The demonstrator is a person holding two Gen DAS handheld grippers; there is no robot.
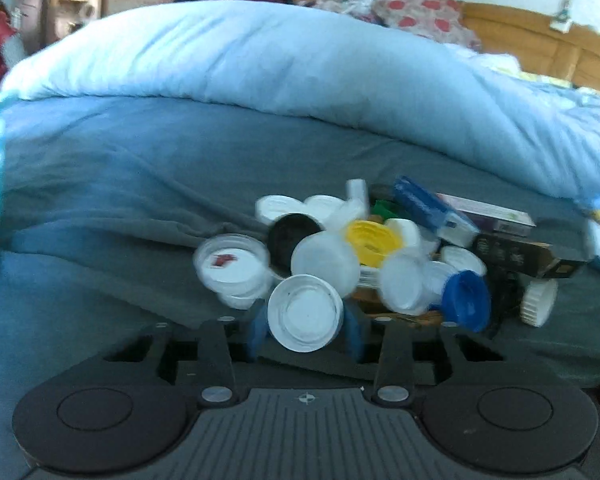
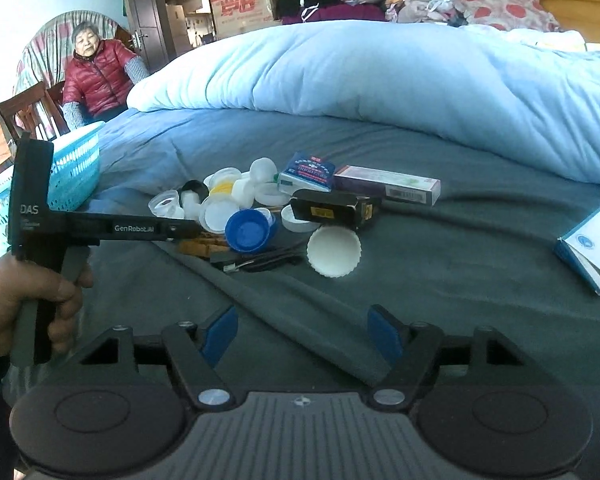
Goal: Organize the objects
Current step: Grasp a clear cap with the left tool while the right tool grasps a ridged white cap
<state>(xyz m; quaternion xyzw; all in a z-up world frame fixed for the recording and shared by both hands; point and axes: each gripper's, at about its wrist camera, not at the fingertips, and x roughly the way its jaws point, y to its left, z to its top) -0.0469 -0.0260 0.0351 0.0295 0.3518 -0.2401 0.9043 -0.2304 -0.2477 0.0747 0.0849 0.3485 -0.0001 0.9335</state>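
The left claw point(image 1: 304, 330) pinches a white lid point(image 1: 305, 313) low in frame; the teal basket point(image 2: 74, 168) sits upper left. The right claw point(image 2: 302, 332) gapes empty.

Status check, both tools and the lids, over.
Left tool shut on white lid. Right tool open, empty. Lid pile ahead; teal basket far left.

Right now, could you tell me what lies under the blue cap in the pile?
The blue cap leans on white lids and, below, brown wooden pieces on the grey sheet. Whatever lies directly beneath it is covered.
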